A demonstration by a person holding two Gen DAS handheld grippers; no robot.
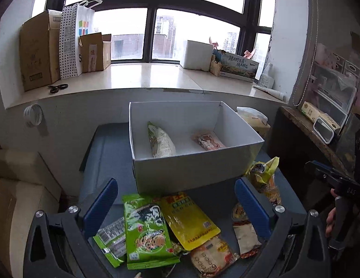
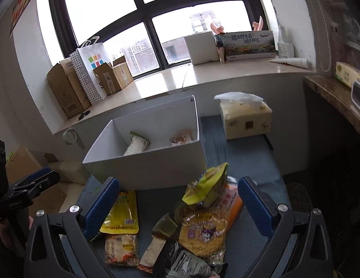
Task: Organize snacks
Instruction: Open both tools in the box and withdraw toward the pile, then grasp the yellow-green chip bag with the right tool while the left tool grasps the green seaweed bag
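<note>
A white open box (image 1: 191, 171) (image 2: 147, 162) stands on the blue table and holds a green-white packet (image 1: 160, 141) (image 2: 136, 144) and a pink packet (image 1: 207, 140) (image 2: 181, 139). Loose snack packets lie in front of it: a green packet (image 1: 145, 231), a yellow packet (image 1: 188, 220) (image 2: 120, 213), a clear cracker packet (image 1: 212, 257) (image 2: 120, 250), and a yellow noodle bag (image 2: 205, 222) (image 1: 264, 176). My left gripper (image 1: 176, 208) is open above the green and yellow packets. My right gripper (image 2: 178, 206) is open above the noodle bag.
A tissue pack (image 2: 246, 120) (image 1: 254, 118) sits right of the box. The windowsill (image 1: 143, 76) behind holds cardboard boxes (image 1: 38, 51), a paper bag, scissors (image 1: 58, 88) and a white foam box (image 1: 198, 54). A dark side shelf (image 1: 312, 129) stands at right.
</note>
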